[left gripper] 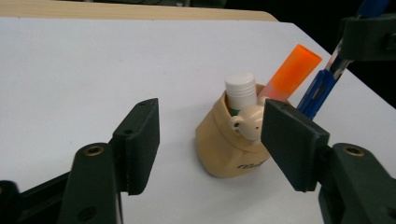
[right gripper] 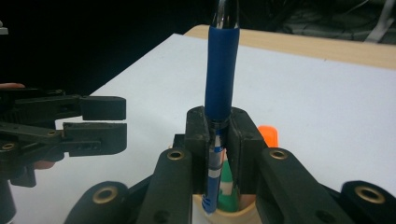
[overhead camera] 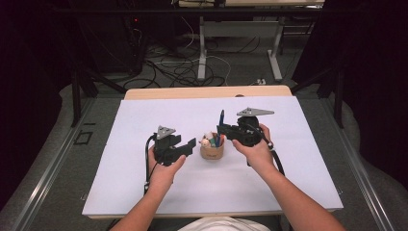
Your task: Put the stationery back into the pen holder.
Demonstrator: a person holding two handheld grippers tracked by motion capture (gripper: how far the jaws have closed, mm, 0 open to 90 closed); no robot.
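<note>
The beige cup (overhead camera: pixel 212 150) stands between the left gripper (overhead camera: pixel 190 144) and the right gripper (overhead camera: pixel 222 129), which holds a blue pen (overhead camera: pixel 222 117) upright.

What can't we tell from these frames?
- Blue pen: its top is cut off by the upper edge of the right gripper view.
- Print on the tan holder: blurred in the left gripper view, partly behind a jaw.
- Holder's contents: too small to identify in the high view.

Pen (right gripper: pixel 221 74) tip beyond top edge
</note>
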